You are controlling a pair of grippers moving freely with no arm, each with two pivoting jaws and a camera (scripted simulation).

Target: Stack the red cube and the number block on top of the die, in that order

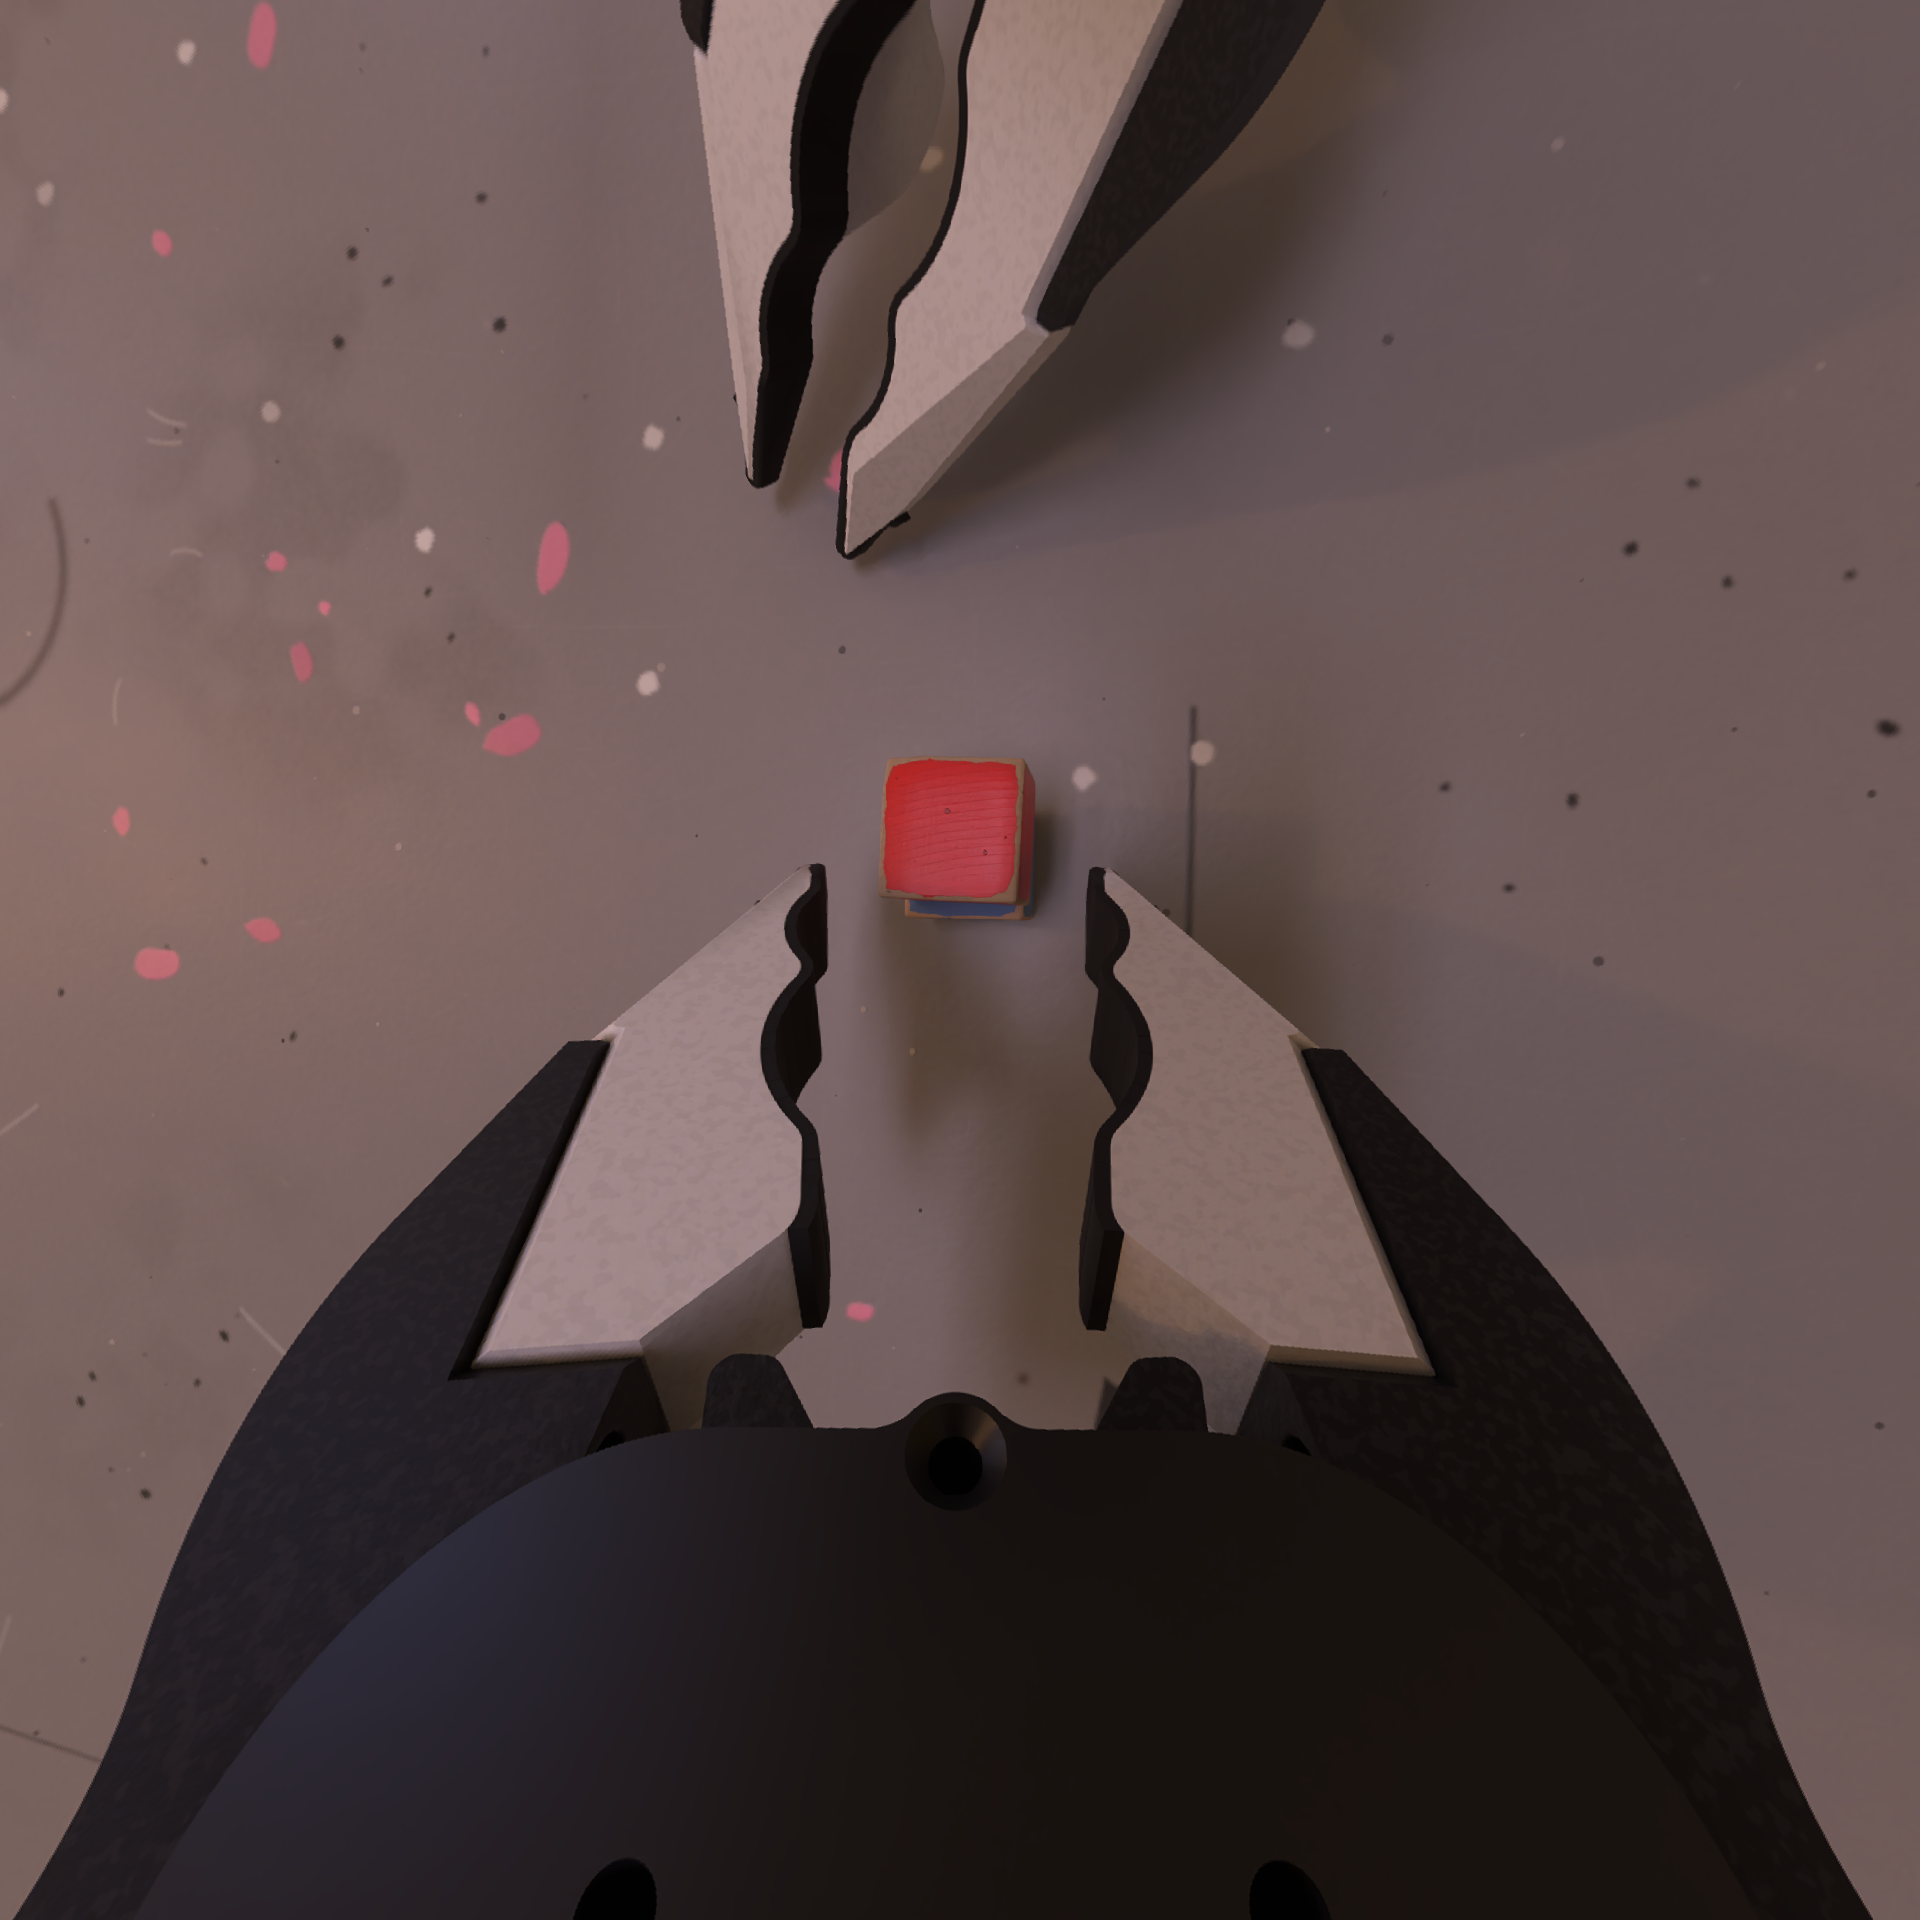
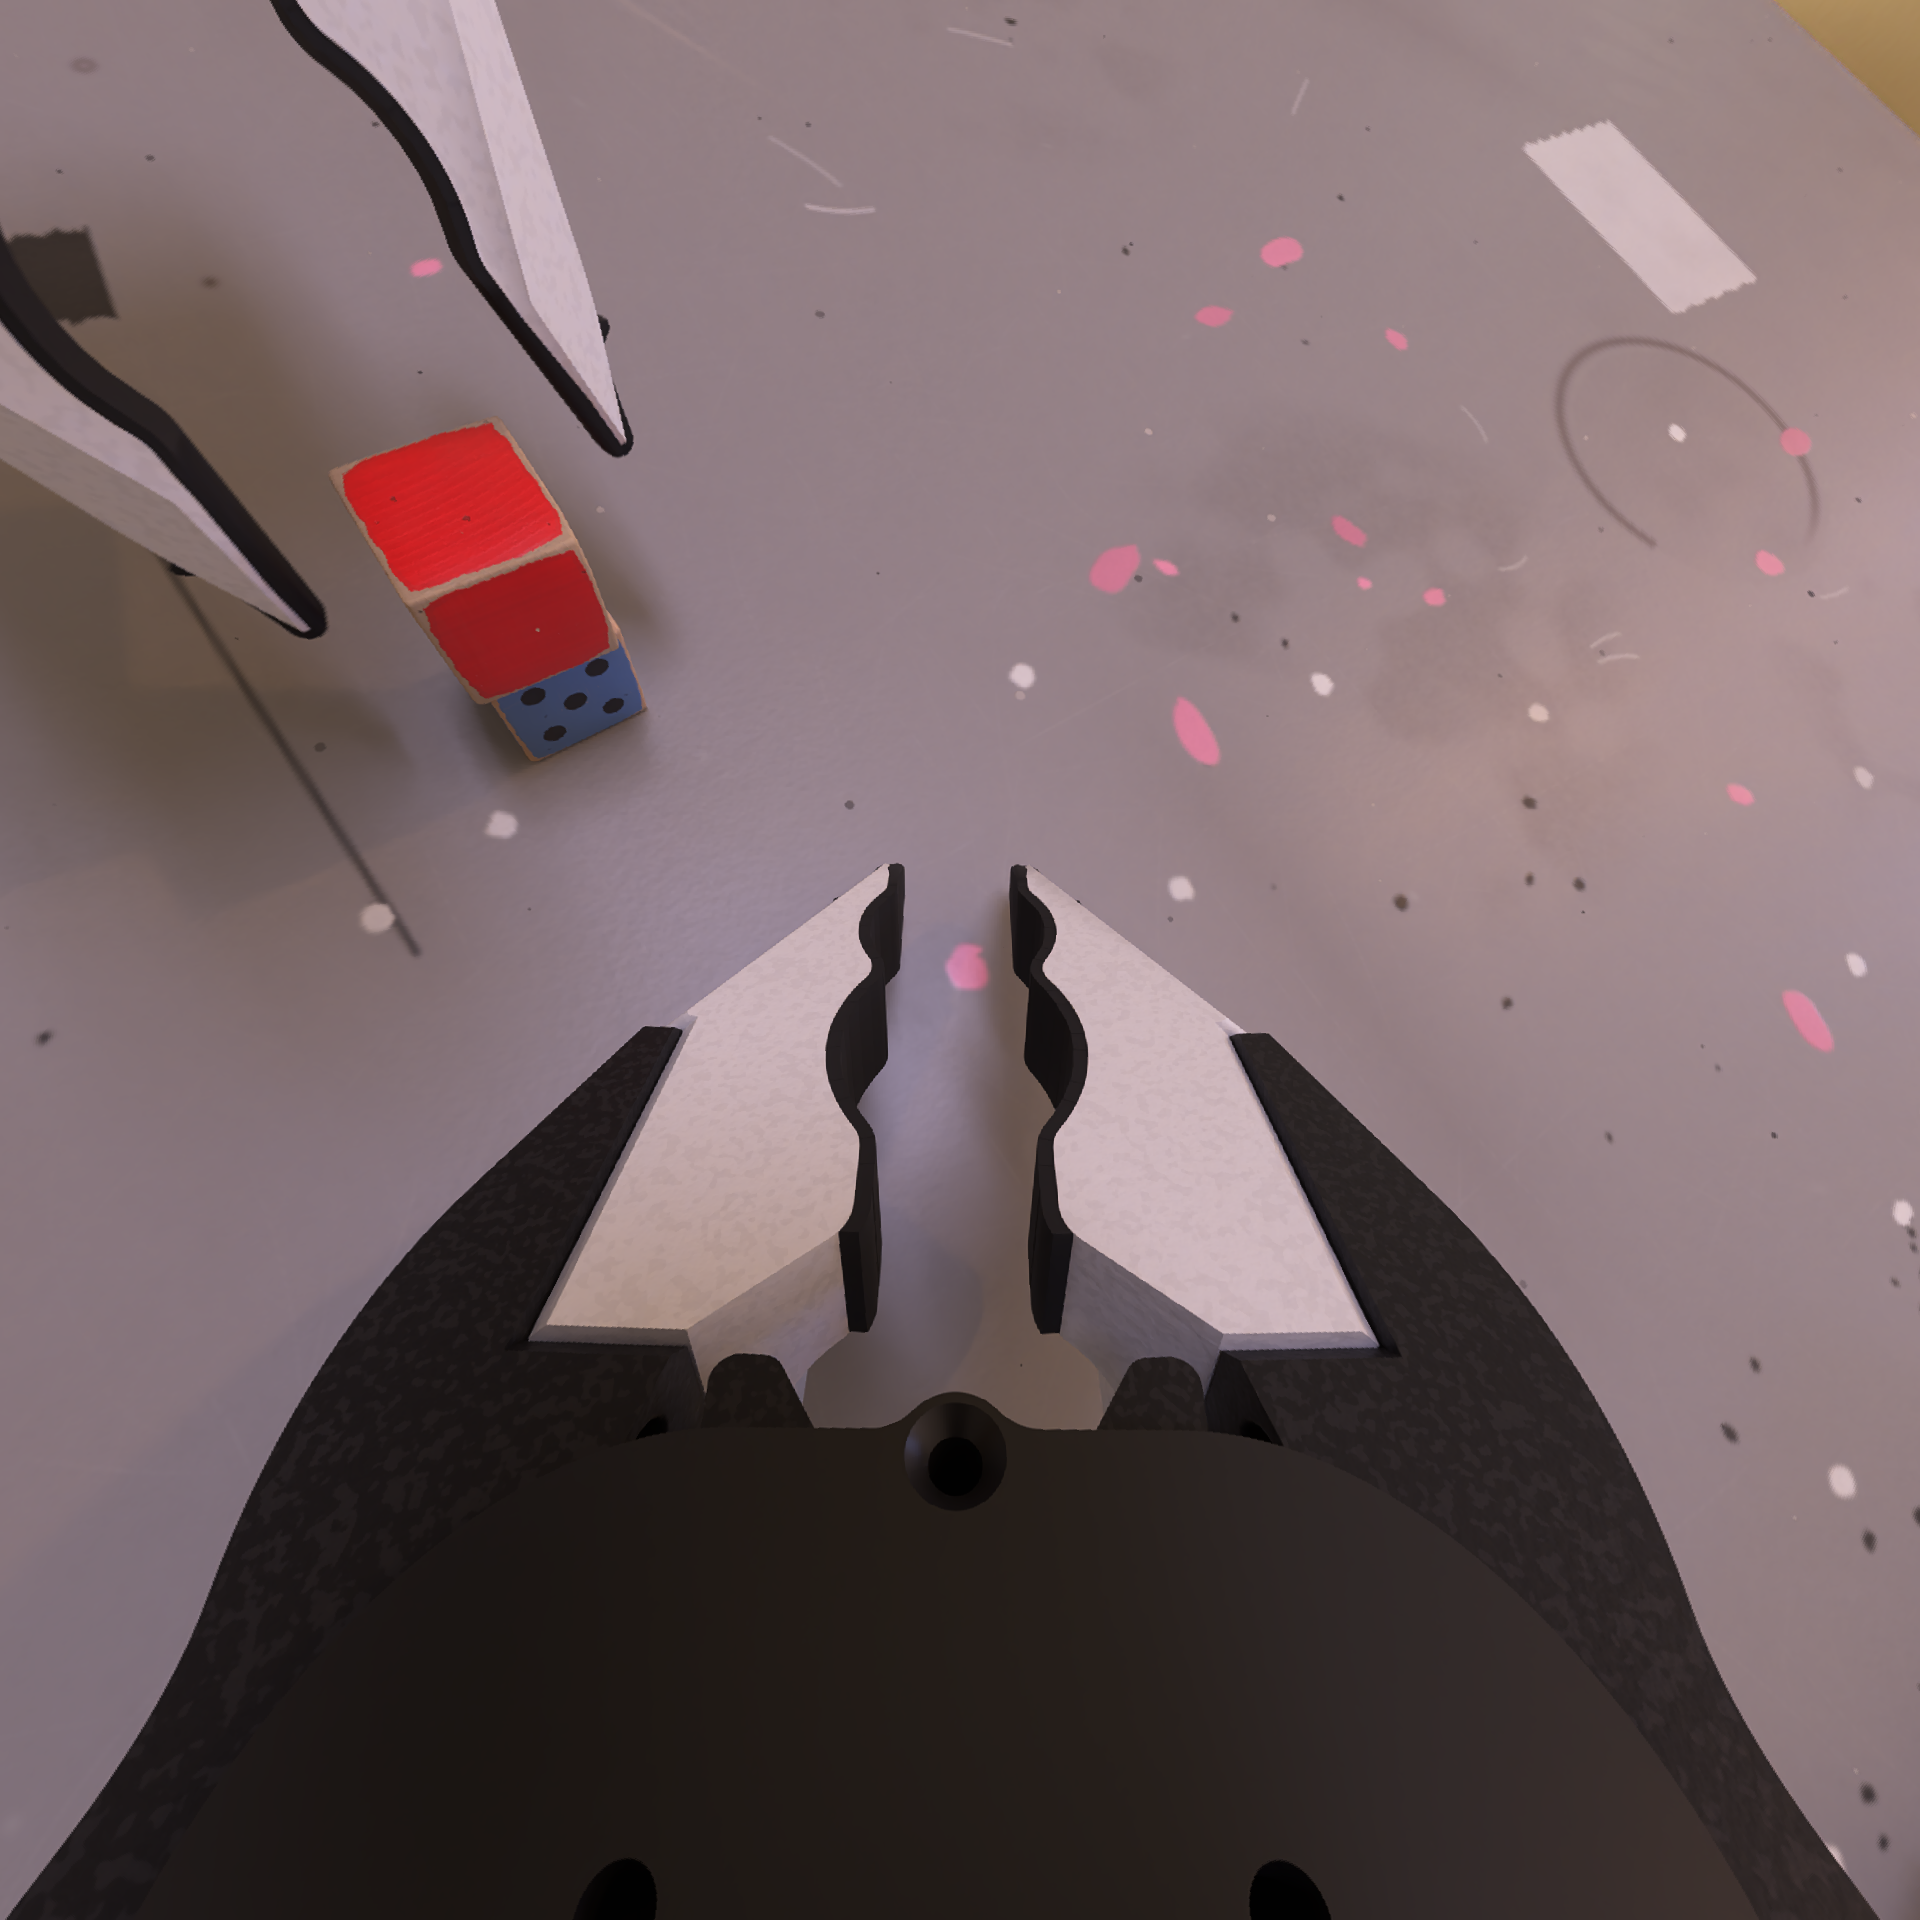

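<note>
The red cube [image 1: 954, 828] sits on the blue die [image 1: 961, 910], of which only a thin edge shows from above. In the right wrist view the red cube [image 2: 468, 540] rests on the die [image 2: 569, 707], slightly off its centre. My left gripper [image 1: 958, 878] is open and empty, above the stack, and its fingers [image 2: 540, 312] stand either side of the cube, apart from it. My right gripper [image 2: 958, 873] is empty with only a narrow gap between its jaws, off to the side of the stack; it also shows in the left wrist view [image 1: 810, 514]. No number block is in view.
The grey tabletop [image 2: 1039, 416] is speckled with pink, white and black spots. A white tape strip [image 2: 1636, 213] and a dark ring mark [image 2: 1683, 447] lie far right. A dark tape piece [image 2: 62, 275] lies far left. The table edge [image 2: 1870, 62] runs top right.
</note>
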